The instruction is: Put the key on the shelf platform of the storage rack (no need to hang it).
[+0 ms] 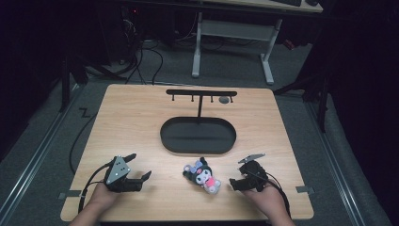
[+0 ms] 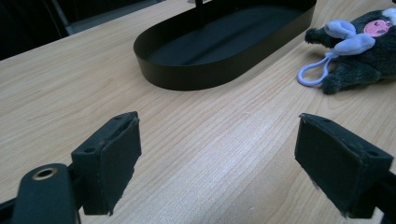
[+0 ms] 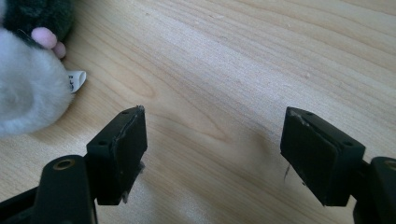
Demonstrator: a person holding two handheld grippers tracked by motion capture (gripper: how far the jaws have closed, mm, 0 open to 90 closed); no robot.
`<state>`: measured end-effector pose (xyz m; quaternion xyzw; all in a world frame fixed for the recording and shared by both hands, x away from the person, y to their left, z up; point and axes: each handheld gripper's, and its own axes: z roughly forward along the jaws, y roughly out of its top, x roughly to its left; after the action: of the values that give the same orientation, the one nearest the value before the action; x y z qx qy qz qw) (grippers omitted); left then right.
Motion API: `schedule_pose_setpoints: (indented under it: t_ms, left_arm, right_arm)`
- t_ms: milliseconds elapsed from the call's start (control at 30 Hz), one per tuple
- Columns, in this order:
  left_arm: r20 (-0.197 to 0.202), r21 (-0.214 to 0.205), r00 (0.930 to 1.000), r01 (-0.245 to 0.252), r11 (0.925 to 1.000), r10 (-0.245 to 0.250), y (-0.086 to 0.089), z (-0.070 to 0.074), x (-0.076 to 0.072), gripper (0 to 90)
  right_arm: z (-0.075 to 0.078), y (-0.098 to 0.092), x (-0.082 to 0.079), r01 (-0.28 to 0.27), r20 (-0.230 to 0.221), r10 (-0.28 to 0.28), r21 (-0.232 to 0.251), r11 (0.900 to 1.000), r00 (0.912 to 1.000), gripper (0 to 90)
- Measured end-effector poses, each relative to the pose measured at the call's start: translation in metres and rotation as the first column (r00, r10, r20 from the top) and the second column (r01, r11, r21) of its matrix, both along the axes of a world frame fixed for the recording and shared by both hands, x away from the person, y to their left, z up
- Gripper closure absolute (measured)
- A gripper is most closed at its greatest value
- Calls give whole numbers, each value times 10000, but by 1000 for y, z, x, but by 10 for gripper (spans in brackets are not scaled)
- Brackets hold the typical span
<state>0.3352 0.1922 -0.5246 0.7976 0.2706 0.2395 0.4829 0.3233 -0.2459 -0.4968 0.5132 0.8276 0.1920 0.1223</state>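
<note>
Benches counted: 1 bench (image 1: 141,113) | plush toys counted: 1 plush toy (image 1: 203,175) | oval black trays counted: 1 tray (image 1: 170,141) | black hook racks counted: 1 rack (image 1: 201,93) standing behind the tray | grippers counted: 2, left gripper (image 1: 139,170) and right gripper (image 1: 236,175) | hands seen: 2

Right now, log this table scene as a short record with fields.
surface: wooden table
toy: plush keychain, lying near the front edge between both tongs
tray: black oval tray, empty, behind the toy
stand: black hook rack, rising behind the tray
left tongs: open, nothing between the jaws
right tongs: open, beside the toy, not touching
</note>
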Motion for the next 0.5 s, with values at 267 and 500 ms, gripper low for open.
schedule_pose_setpoints:
  t_ms: [267,500]
  left_arm:
    - [10,-29,10000,-4,10000,4,0,0,0,154]
    - [1,-45,10000,-2,10000,2,0,0,0,154]
  right_arm:
    - [8,6,4,-314,-420,290,-580,9978,9987,231]
    - [12,9,7,-550,-920,468,-886,9945,9947,231]
